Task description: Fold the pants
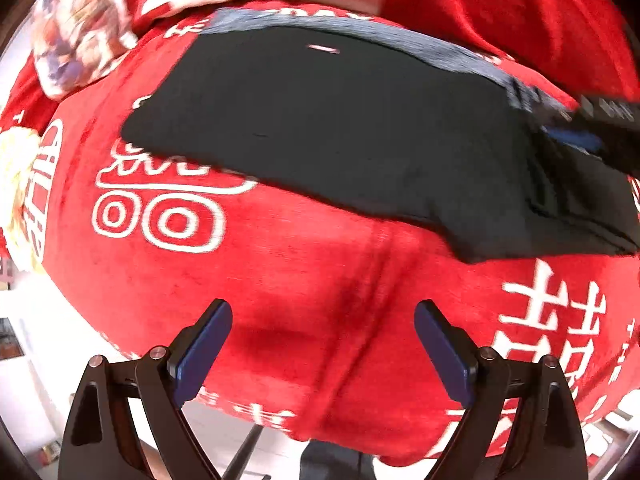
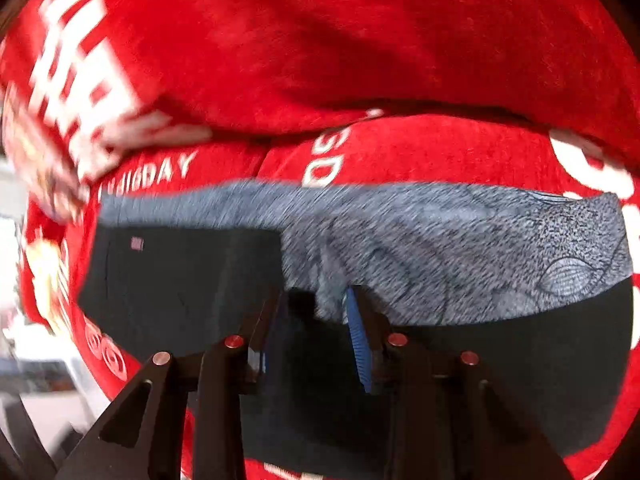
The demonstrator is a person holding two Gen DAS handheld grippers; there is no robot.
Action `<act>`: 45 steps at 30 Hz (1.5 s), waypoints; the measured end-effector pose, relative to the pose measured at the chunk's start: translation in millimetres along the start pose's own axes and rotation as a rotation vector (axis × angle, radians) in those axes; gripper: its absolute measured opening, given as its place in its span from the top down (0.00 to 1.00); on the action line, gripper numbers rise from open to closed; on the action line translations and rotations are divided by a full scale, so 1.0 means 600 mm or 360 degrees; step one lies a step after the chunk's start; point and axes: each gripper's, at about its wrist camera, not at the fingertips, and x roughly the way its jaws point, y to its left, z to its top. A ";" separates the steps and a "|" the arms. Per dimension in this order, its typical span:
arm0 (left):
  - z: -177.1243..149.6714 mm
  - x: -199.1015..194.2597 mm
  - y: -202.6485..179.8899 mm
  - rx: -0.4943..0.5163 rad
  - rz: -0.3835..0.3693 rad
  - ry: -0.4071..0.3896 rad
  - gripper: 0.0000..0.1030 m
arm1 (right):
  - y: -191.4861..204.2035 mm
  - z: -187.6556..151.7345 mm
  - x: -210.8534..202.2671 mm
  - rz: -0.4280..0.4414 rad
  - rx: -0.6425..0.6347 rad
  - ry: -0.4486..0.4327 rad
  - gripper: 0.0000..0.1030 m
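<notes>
The black pants (image 1: 340, 128) lie folded on a red blanket, with a grey patterned inner waistband (image 1: 400, 38) showing along the far edge. My left gripper (image 1: 323, 320) is open and empty, held above bare blanket in front of the pants. My right gripper (image 2: 316, 300) sits low over the pants (image 2: 180, 288) by the grey waistband (image 2: 480, 248). Its jaws stand partly apart with black cloth between them; whether they grip it I cannot tell. It also shows at the right edge of the left wrist view (image 1: 592, 136).
A red blanket with white characters (image 1: 280, 280) covers the surface and bunches into a raised fold behind the pants (image 2: 320, 60). A floral cloth (image 1: 80, 28) lies at the far left. The blanket's front edge drops to a pale floor (image 1: 40, 340).
</notes>
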 end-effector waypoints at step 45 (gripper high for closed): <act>0.077 0.024 0.157 -0.0213 -0.0126 0.0026 0.00 | 0.165 -0.178 -0.039 -0.0208 -0.0139 0.0342 0.04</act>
